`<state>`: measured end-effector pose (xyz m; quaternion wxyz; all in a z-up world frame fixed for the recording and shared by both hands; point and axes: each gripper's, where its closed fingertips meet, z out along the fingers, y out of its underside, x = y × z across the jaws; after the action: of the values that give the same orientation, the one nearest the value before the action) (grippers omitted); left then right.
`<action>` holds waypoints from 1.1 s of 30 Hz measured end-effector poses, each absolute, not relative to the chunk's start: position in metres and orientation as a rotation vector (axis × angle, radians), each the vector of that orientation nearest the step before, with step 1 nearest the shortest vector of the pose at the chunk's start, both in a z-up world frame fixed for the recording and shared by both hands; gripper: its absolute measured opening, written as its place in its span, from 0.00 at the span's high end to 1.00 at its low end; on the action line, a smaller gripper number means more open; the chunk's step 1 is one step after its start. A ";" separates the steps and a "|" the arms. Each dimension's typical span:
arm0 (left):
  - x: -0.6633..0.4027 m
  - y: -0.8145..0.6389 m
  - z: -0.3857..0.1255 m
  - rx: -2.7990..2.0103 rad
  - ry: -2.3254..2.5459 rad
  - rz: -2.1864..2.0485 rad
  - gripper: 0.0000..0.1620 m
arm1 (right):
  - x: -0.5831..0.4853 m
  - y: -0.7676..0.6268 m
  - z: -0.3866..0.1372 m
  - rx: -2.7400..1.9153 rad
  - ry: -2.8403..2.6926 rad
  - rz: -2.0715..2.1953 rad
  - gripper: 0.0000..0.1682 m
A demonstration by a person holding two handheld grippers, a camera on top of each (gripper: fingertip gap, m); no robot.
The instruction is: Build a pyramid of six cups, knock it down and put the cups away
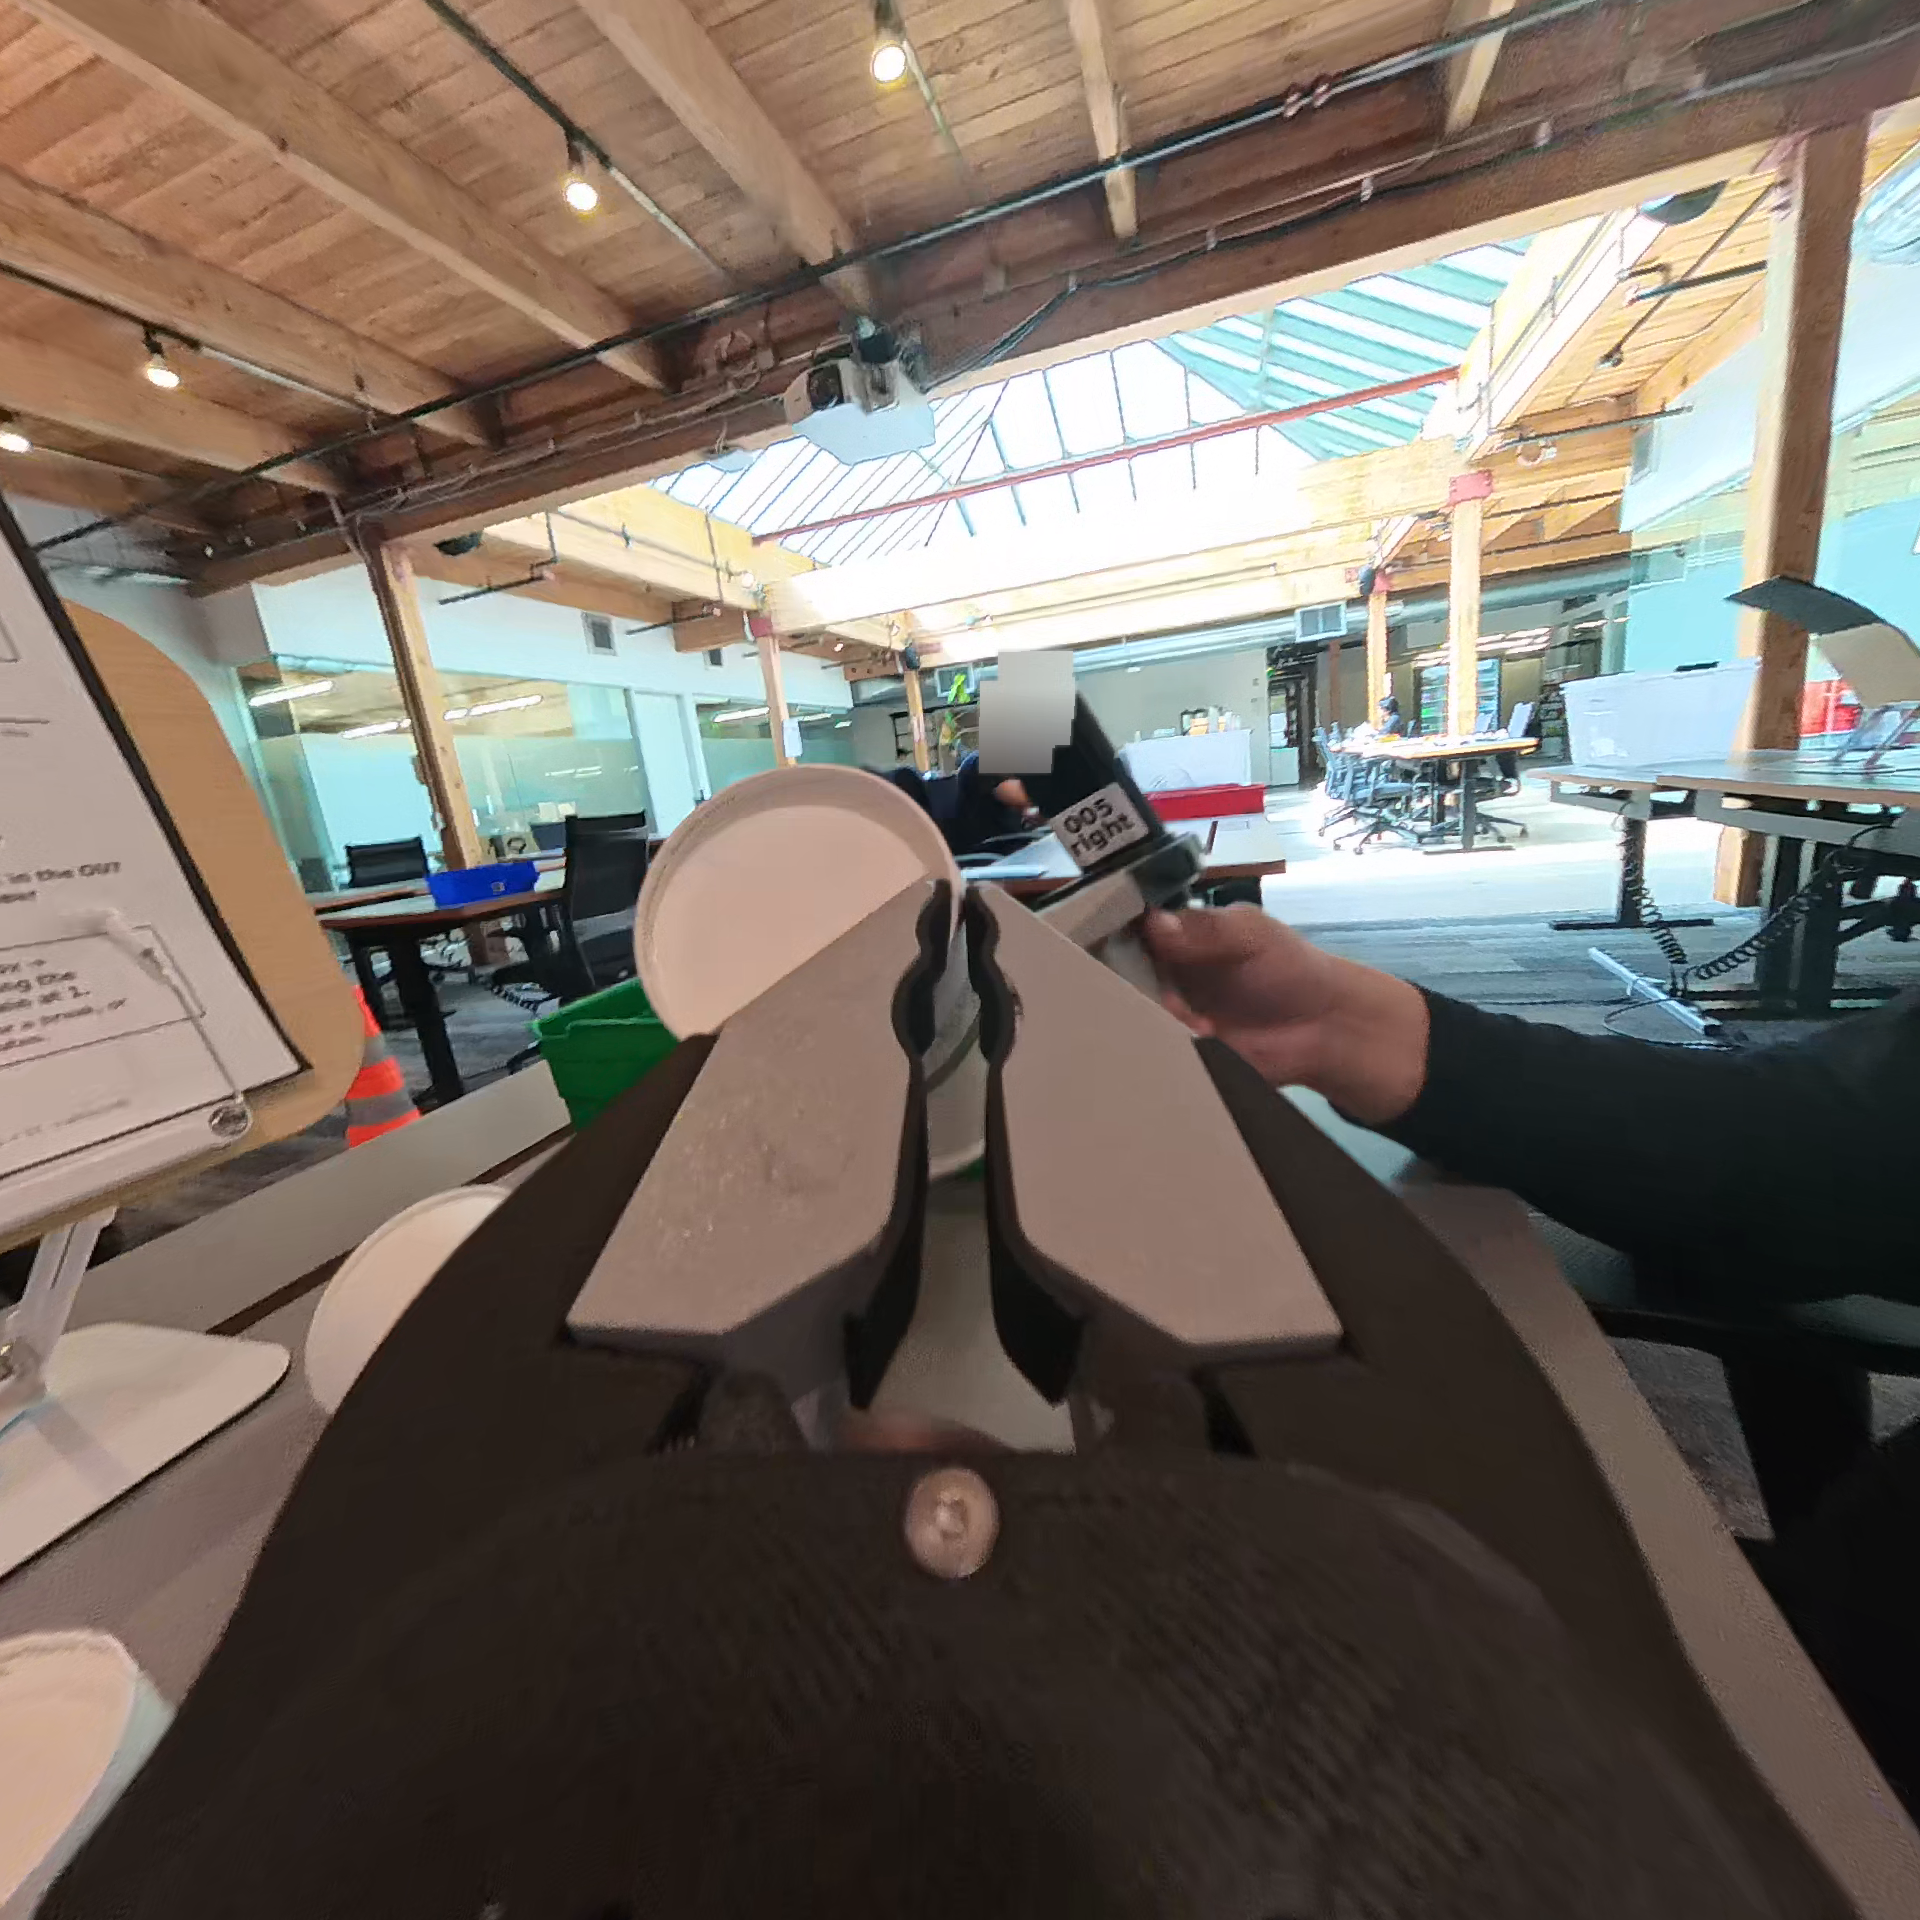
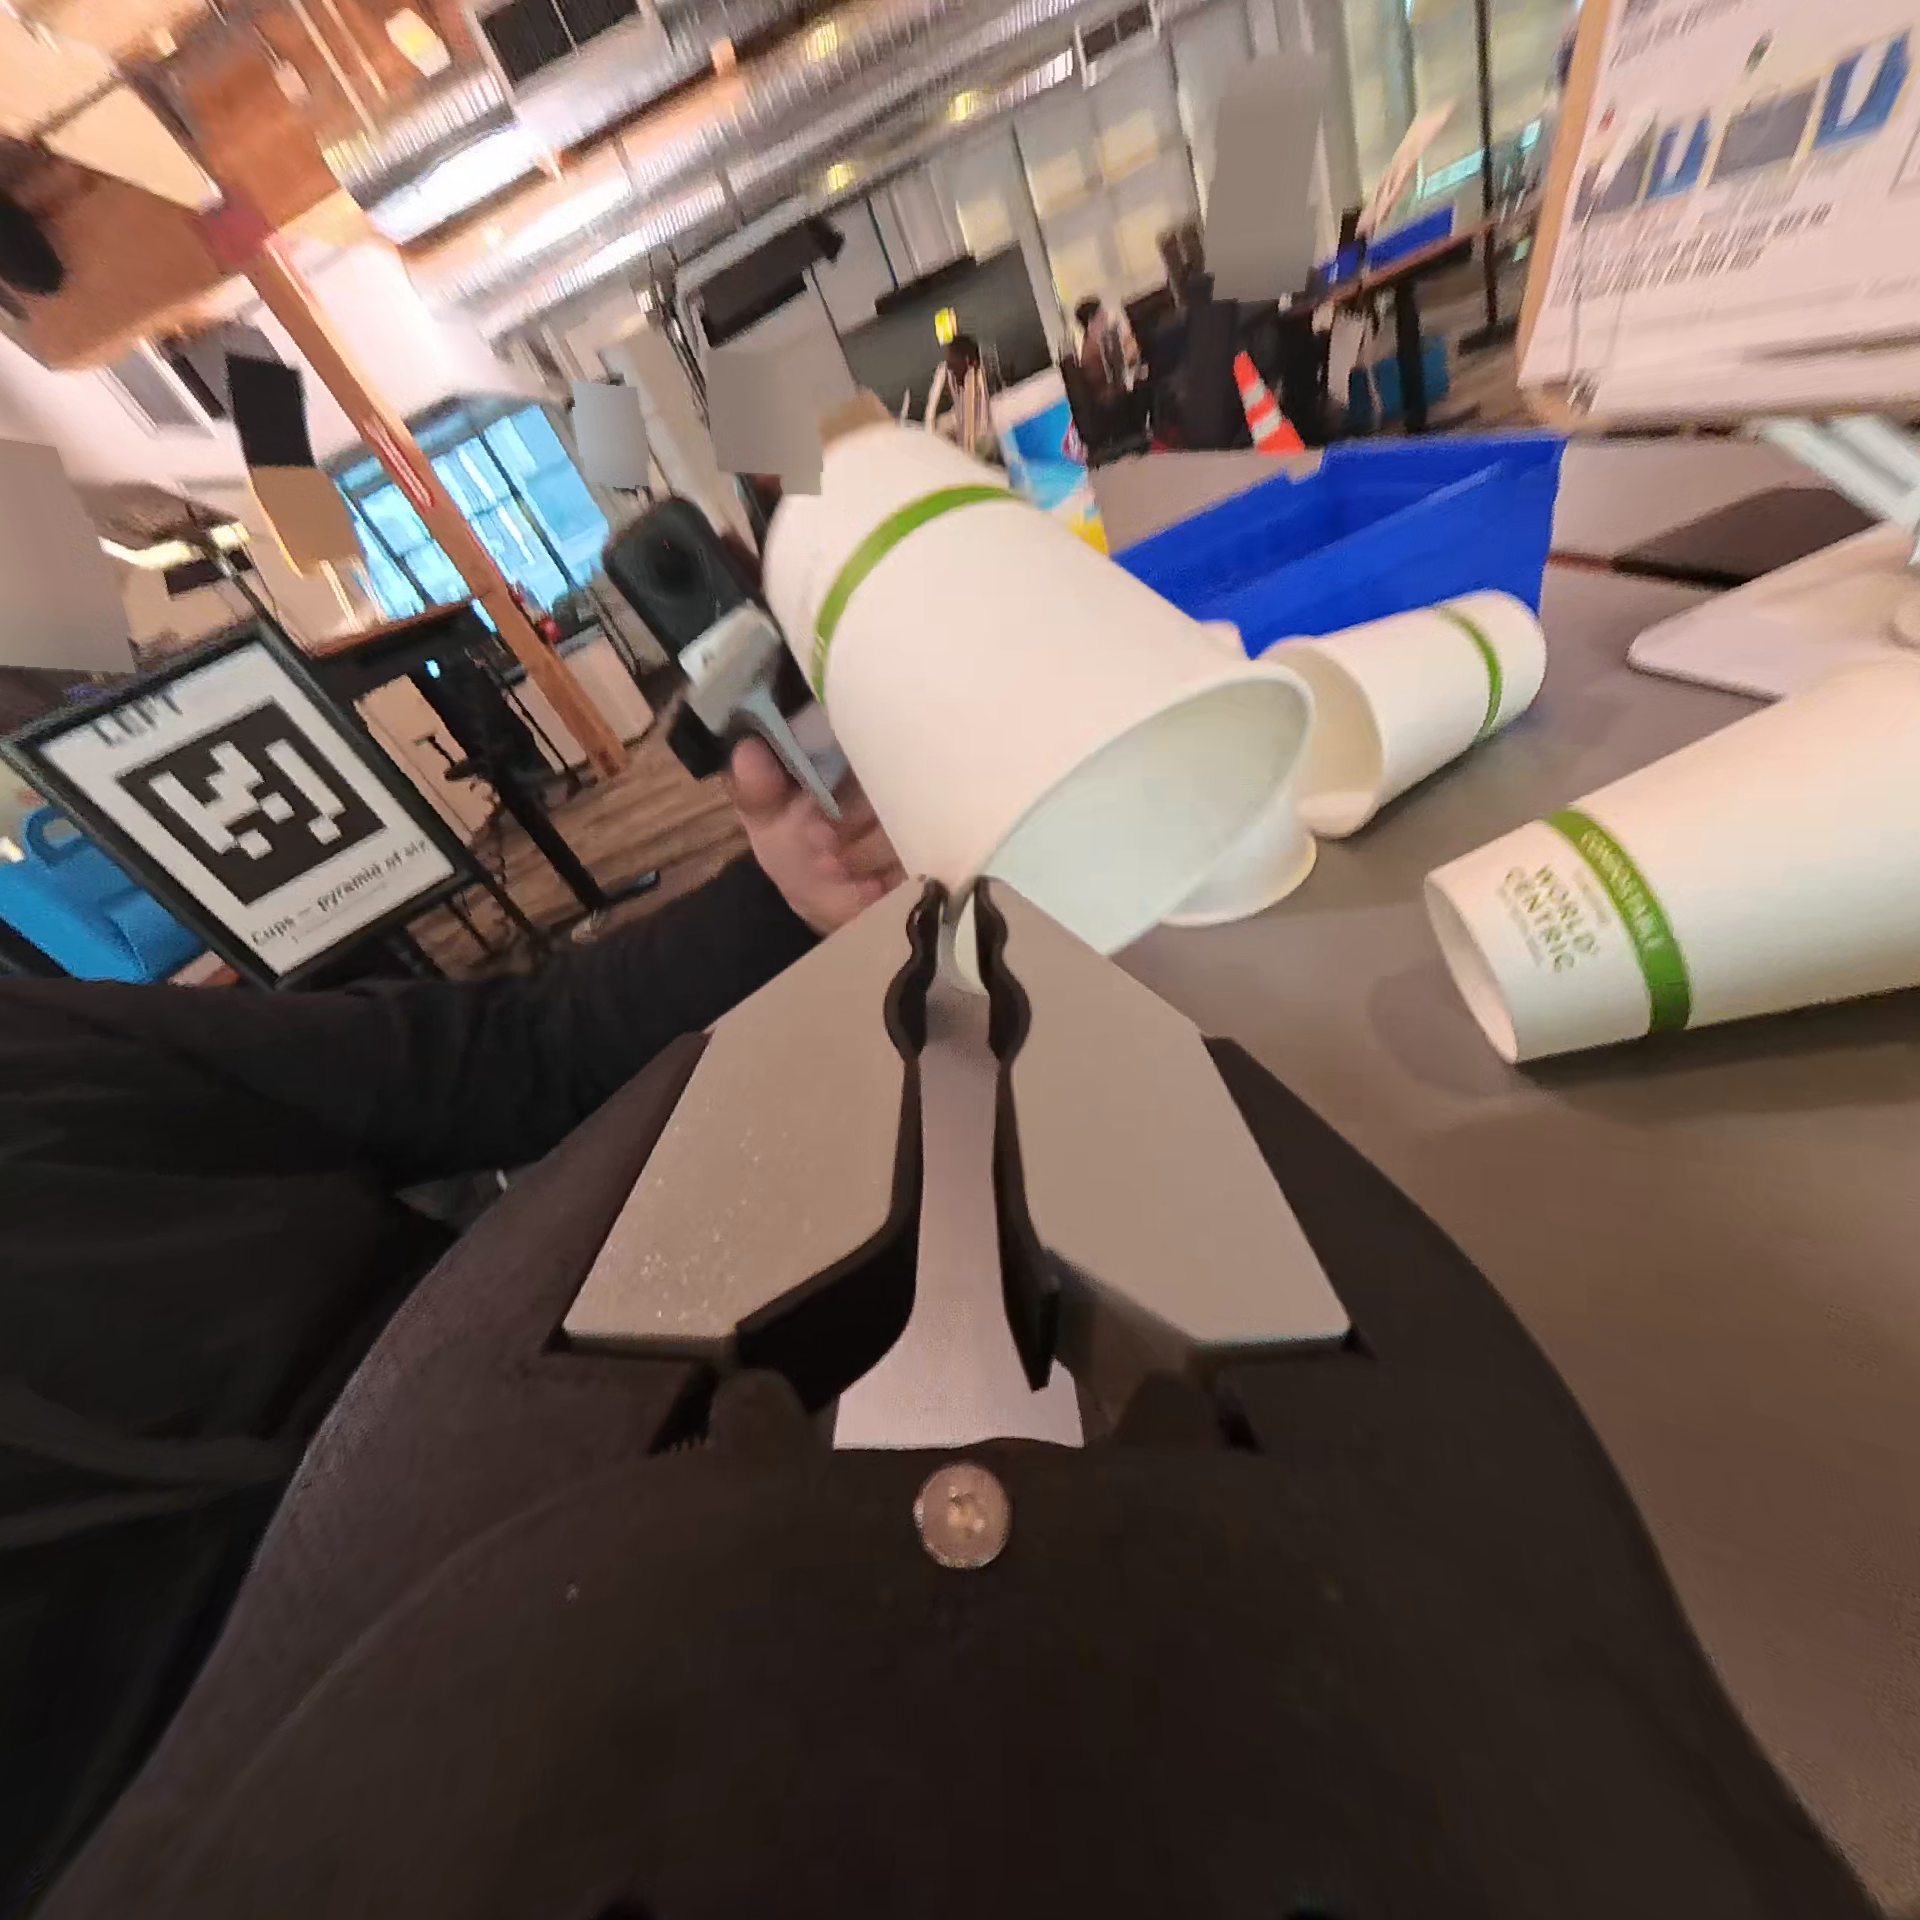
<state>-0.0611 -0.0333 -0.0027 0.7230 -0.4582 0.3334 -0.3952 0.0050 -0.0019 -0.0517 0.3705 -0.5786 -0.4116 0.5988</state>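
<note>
My left gripper (image 1: 961,904) is shut on a white paper cup (image 1: 790,894) and holds it in the air, its base turned up and to the left. My right gripper (image 2: 958,899) is shut on the rim of a white cup with a green band (image 2: 987,665), also held above the table; it looks like the same cup. Each gripper shows in the other's view, the right gripper (image 1: 1101,904) and the left gripper (image 2: 769,717), close by the cup. Other cups lie on their sides on the grey table (image 2: 1455,1299): one in the middle (image 2: 1403,707), one at the right (image 2: 1714,894), and two at the left (image 1: 405,1288) (image 1: 52,1745).
A blue bin (image 2: 1351,540) stands on the table behind the cups. A green bin (image 1: 603,1049) sits past the table's far edge. A sign on a white stand (image 1: 104,883) is at the left. Another cup rim (image 2: 1247,873) shows under the held cup. Spacing between my two grippers at the tips: around 9 cm.
</note>
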 end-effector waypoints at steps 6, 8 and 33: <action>-0.049 -0.001 -0.048 -1.287 0.791 -0.759 1.00 | 0.029 0.016 -0.029 -1.389 -0.931 1.504 1.00; -0.041 0.005 -0.070 -1.394 0.850 -0.716 1.00 | 0.031 0.018 -0.027 -1.378 -0.931 1.466 1.00; -0.046 0.031 -0.126 -1.612 0.948 -0.398 0.98 | 0.242 0.098 0.033 -1.440 -0.570 0.394 1.00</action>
<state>-0.0465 0.0306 -0.1262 0.5766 -0.6889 0.4051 -0.1699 0.2417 0.0976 0.0331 0.6974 -0.6459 -0.2555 0.1768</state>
